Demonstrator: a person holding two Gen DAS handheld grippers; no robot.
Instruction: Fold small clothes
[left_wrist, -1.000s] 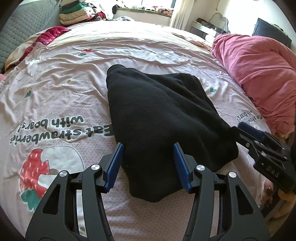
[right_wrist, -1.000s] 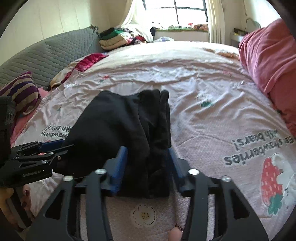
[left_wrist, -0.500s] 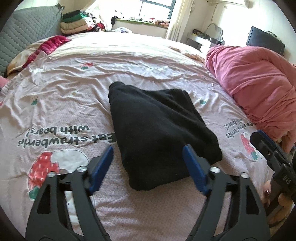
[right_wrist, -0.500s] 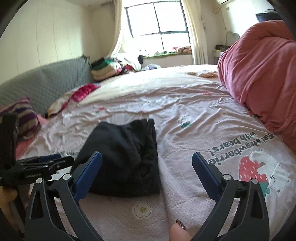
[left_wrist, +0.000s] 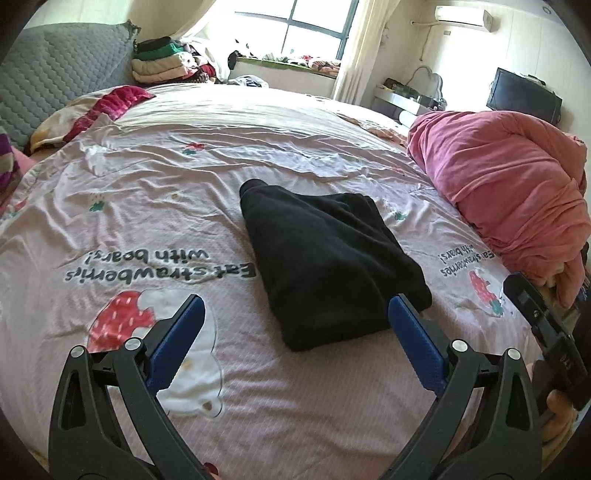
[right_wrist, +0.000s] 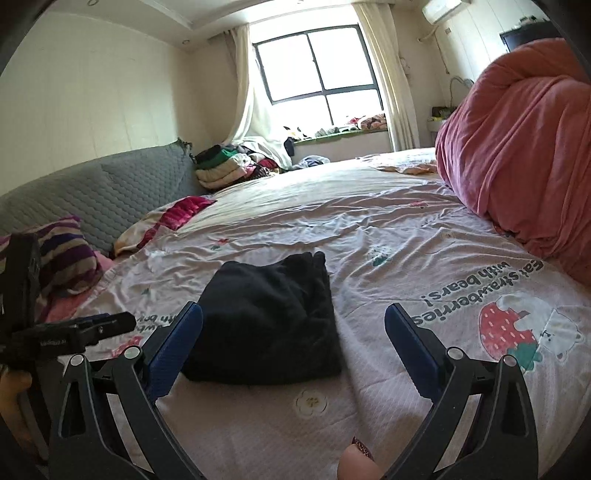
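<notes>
A black garment (left_wrist: 325, 266) lies folded into a compact rectangle on the pink strawberry-print bedsheet (left_wrist: 147, 206). My left gripper (left_wrist: 295, 301) hovers just short of its near end, jaws opening wide, nothing pressed between the blue pads. In the right wrist view the same garment (right_wrist: 269, 317) lies ahead and slightly left of my right gripper (right_wrist: 293, 308), which stands open and apart from the cloth. Each gripper shows at the edge of the other's view: the right one (left_wrist: 543, 332) and the left one (right_wrist: 74, 332).
A bundled pink duvet (left_wrist: 509, 199) fills the right side of the bed. A stack of folded clothes (left_wrist: 162, 62) sits by the window at the far end. A grey quilted headboard (left_wrist: 55, 81) and a striped pillow (right_wrist: 70, 258) line the left side.
Both grippers let go of the black garment, opened wide and drew back and upward from it. The garment stays folded on the sheet.
</notes>
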